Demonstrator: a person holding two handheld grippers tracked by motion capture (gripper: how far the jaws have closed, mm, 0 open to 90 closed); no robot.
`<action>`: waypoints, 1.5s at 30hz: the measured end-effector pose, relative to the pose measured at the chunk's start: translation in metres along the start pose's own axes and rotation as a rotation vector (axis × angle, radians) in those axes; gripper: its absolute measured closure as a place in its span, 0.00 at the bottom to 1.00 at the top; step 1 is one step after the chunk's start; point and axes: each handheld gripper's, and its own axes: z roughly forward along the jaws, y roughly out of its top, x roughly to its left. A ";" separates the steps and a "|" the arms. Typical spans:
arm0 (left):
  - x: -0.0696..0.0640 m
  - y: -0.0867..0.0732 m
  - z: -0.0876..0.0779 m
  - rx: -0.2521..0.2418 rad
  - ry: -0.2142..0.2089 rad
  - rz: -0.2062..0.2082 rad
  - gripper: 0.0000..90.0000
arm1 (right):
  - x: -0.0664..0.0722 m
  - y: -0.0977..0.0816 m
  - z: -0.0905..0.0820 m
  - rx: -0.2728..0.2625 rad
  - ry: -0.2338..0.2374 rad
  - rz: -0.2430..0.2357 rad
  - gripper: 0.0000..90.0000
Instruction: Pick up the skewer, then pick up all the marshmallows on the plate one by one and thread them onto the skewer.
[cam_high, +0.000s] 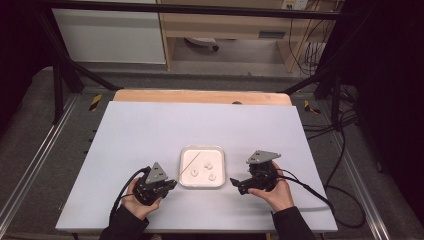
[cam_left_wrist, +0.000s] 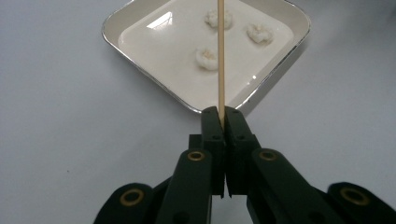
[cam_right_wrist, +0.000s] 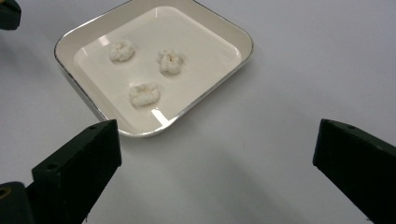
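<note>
A white square tray (cam_high: 183, 167) sits at the middle front of the board and holds three small white puffed pieces (cam_high: 205, 170). My left gripper (cam_high: 172, 184) is just left of the tray, shut on a thin wooden skewer (cam_high: 190, 164) that slants out over it. In the left gripper view the skewer (cam_left_wrist: 220, 56) rises from the closed tips (cam_left_wrist: 223, 112) across the pieces (cam_left_wrist: 207, 58). My right gripper (cam_high: 239, 186) is to the right of the tray, jaws wide open and empty (cam_right_wrist: 217, 140), facing the tray (cam_right_wrist: 243, 42) and its pieces (cam_right_wrist: 144, 94).
The tray rests on a large white board (cam_high: 150, 130) over a wooden table edge (cam_high: 200, 96). Black frame bars (cam_high: 65, 65) stand at the back corners, and cables (cam_high: 335, 130) trail on the floor at the right. A dark gripper part (cam_right_wrist: 8, 13) shows at the upper left in the right gripper view.
</note>
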 end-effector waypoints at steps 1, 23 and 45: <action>0.000 -0.001 0.000 0.001 0.000 -0.003 0.98 | 0.001 0.003 0.002 0.000 -0.001 0.001 0.02; 0.006 -0.014 -0.004 -0.035 -0.005 -0.066 0.98 | 0.013 0.051 0.046 -0.055 0.038 0.057 0.02; 0.008 -0.015 -0.003 -0.038 -0.005 -0.077 0.98 | 0.020 0.053 0.093 0.061 0.081 0.005 0.41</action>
